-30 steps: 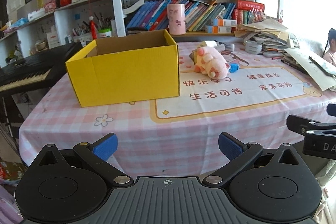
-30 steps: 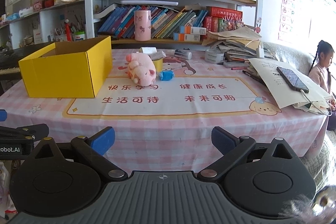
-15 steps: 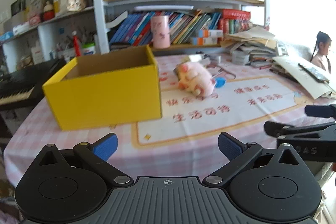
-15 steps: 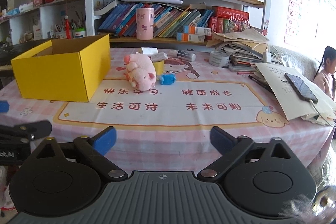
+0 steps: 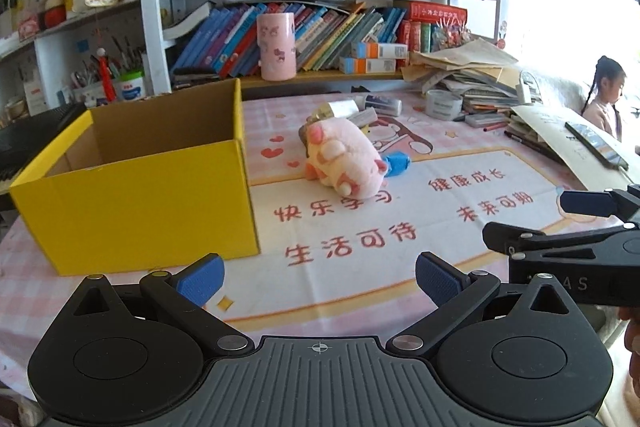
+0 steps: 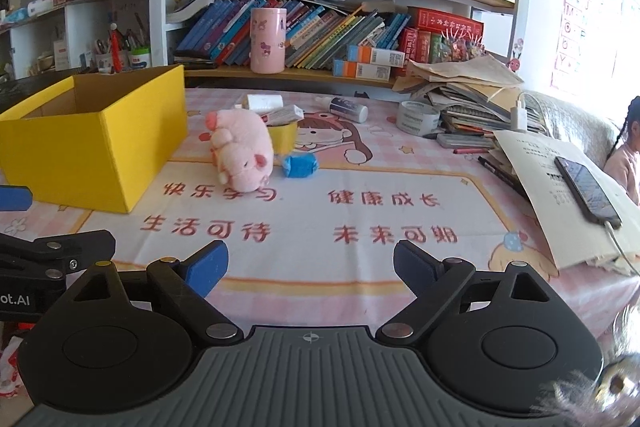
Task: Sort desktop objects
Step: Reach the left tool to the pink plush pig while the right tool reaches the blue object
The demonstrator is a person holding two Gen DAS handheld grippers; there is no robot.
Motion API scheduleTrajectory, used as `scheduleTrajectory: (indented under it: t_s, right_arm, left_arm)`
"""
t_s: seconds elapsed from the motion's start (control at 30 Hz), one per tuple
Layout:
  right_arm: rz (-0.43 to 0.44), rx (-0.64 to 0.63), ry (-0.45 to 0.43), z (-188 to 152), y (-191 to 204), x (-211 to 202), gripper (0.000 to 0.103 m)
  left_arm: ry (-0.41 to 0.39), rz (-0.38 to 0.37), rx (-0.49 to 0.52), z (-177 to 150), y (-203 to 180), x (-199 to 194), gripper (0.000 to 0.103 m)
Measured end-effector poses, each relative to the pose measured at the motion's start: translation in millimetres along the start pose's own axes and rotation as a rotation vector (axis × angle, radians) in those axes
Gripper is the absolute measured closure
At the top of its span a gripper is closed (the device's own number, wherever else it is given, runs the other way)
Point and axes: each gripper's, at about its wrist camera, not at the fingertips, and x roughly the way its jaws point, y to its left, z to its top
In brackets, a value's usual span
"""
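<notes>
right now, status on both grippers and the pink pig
Left gripper open, empty. Right gripper open, empty. Pink pig lying beside yellow box, untouched. Blue candy just beside the pig.

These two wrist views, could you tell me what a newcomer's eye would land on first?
The open yellow box on the left of the pink checked tablecloth stands out first. Right of it, apart, a pink plush pig lies on its side beside a small blue wrapped thing. Crammed bookshelves fill the background.

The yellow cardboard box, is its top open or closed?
Open. The yellow cardboard box has no lid or flaps over it, and its brown inside walls show from above. Its floor is hidden, so its contents cannot be told.
</notes>
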Motion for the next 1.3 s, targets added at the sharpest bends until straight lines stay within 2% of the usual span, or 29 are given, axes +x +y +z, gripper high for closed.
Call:
scheduleTrajectory:
  t_s: [0.27,0.87,1.03,1.1,1.3]
  right_arm:
    - [0.03,0.002,0.013,26,-29,33,0.013]
    - [0.203,-0.058,0.067,66,-73,110,0.014]
    - [0.207,-0.025,0.102,75,-87,132,0.016]
    - [0.205,-0.014,0.112,78,-91,140,0.017]
    - [0.23,-0.036,0.155,84,-94,165,0.022]
  left_arm:
    - [0.021,0.022,-0.026,21,-17,27,0.0]
    - [0.087,0.121,-0.055,62,-54,85,0.002]
    - [0.094,0.136,-0.103,78,-53,112,0.002]
    - [0.101,0.15,-0.117,84,-50,125,0.006]
    - [0.13,0.172,-0.182,102,-36,162,0.007]
